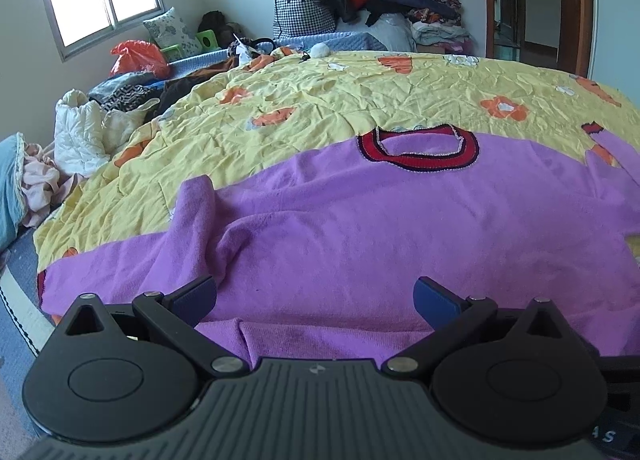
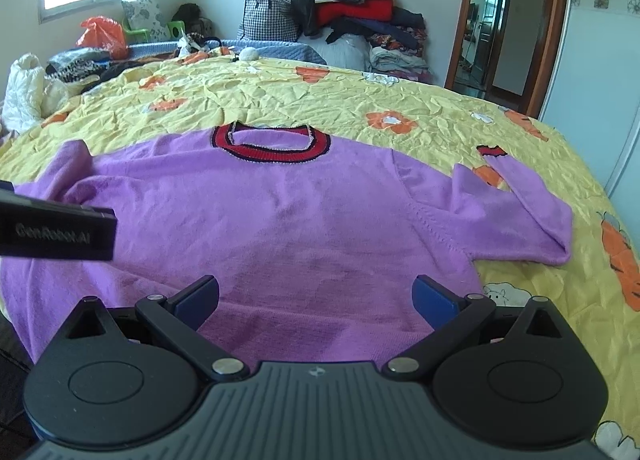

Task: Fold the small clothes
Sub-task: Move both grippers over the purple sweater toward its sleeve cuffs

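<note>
A purple sweater with a red collar lies flat on the yellow floral bedspread, collar away from me. Its right sleeve bends back toward the collar, red cuff on the spread. Its left sleeve is bunched up in the left wrist view, where the sweater fills the middle. My left gripper is open over the sweater's near hem, left part. My right gripper is open over the hem's middle. The left gripper's body shows at the left of the right wrist view.
A heap of clothes and a checked bag stands against the far wall. An orange bag, white quilted item and loose clothes lie at the bed's left. A doorway opens at the right.
</note>
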`<move>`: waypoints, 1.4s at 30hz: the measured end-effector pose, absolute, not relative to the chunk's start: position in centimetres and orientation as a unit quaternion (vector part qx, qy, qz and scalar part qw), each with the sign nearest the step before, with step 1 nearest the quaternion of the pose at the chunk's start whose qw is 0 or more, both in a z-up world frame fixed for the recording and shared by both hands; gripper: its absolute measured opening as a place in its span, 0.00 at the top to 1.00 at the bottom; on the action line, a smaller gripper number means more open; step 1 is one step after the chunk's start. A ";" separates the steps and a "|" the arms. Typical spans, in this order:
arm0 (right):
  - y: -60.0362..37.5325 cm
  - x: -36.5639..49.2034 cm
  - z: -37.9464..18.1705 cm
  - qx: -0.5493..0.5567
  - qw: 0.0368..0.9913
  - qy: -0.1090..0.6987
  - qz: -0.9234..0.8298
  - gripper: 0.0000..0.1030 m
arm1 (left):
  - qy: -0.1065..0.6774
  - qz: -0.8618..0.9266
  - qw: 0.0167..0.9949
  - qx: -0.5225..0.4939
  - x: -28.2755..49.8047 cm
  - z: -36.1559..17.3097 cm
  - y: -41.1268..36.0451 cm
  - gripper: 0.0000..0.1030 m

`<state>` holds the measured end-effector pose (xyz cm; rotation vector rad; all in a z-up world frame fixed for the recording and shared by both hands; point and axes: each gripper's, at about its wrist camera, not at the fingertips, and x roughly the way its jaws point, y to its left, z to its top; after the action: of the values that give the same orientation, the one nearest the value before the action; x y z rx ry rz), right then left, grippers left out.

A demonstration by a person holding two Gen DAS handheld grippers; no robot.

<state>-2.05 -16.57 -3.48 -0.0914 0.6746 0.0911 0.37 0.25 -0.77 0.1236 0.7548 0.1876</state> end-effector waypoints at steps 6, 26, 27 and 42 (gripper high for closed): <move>-15.7 -1.5 -3.9 -0.079 0.940 0.333 0.015 0.00 | 0.377 0.095 0.920 0.049 0.9 -0.8 1.0 0.00; -17.6 3.4 -5.0 -0.134 0.942 0.289 0.105 0.00 | 0.412 0.104 0.904 0.040 5.0 -2.4 1.0 0.00; -17.8 4.0 -5.2 -0.127 0.940 0.295 0.113 0.00 | 0.412 0.108 0.904 0.038 5.4 -2.5 1.0 0.00; -29.9 16.0 -3.5 -0.065 0.960 0.269 0.043 0.00 | 0.373 0.090 0.923 0.035 8.3 -3.3 -0.8 0.00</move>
<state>15.95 -29.91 -3.45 -0.1312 0.5455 0.0866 8.34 -0.79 -3.32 0.0717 0.7661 0.1843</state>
